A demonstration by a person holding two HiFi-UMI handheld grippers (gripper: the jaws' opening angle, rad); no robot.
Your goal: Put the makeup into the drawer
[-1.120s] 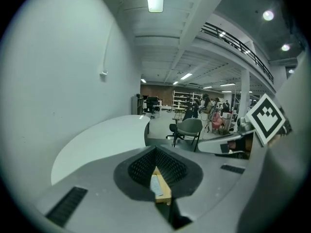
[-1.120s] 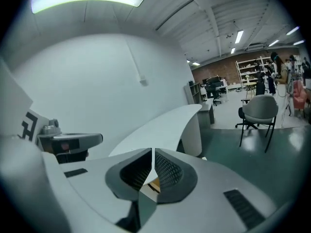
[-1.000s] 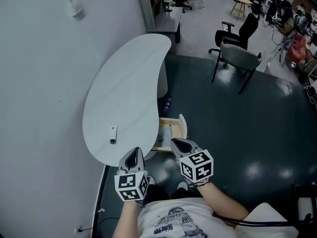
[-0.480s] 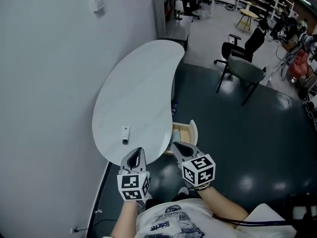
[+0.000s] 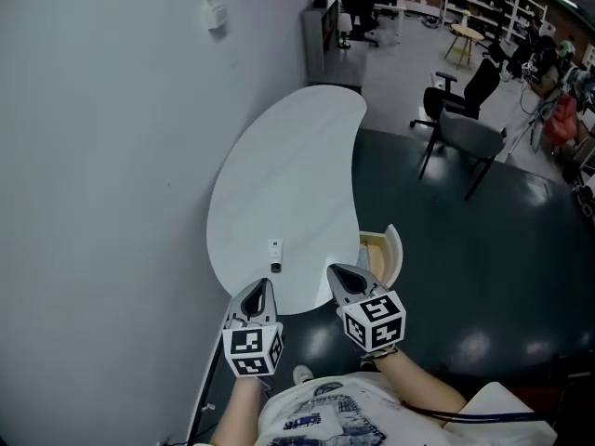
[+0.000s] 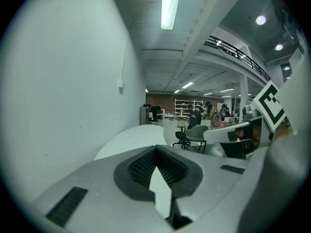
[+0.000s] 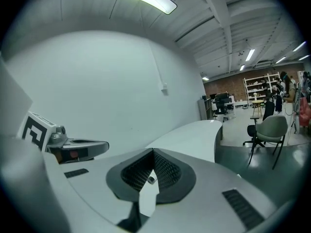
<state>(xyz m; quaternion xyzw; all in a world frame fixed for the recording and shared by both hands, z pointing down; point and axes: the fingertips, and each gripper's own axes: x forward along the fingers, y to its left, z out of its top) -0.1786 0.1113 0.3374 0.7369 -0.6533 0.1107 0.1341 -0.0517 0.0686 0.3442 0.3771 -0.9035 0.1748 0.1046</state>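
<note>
The makeup, a small white tube with a dark cap (image 5: 275, 255), lies near the front end of the white curved table (image 5: 288, 165). The wooden drawer (image 5: 393, 251) stands pulled out under the table's right edge. My left gripper (image 5: 261, 286) is shut and empty just short of the table's near edge, a little left of the tube. My right gripper (image 5: 336, 272) is shut and empty over the near edge, between tube and drawer. In the right gripper view the tube (image 7: 152, 179) shows through the gap behind the closed tips. The left gripper view looks along the table (image 6: 129, 136).
A bare wall (image 5: 102, 156) runs along the table's left side. Grey chairs (image 5: 465, 136) stand on the dark floor to the right, and a cabinet (image 5: 325, 31) stands beyond the table's far end. The person's shirt fills the bottom edge.
Both grippers have shifted left and back along the table's near end, away from the drawer. The tube now lies just ahead, between them. Both stay shut.
</note>
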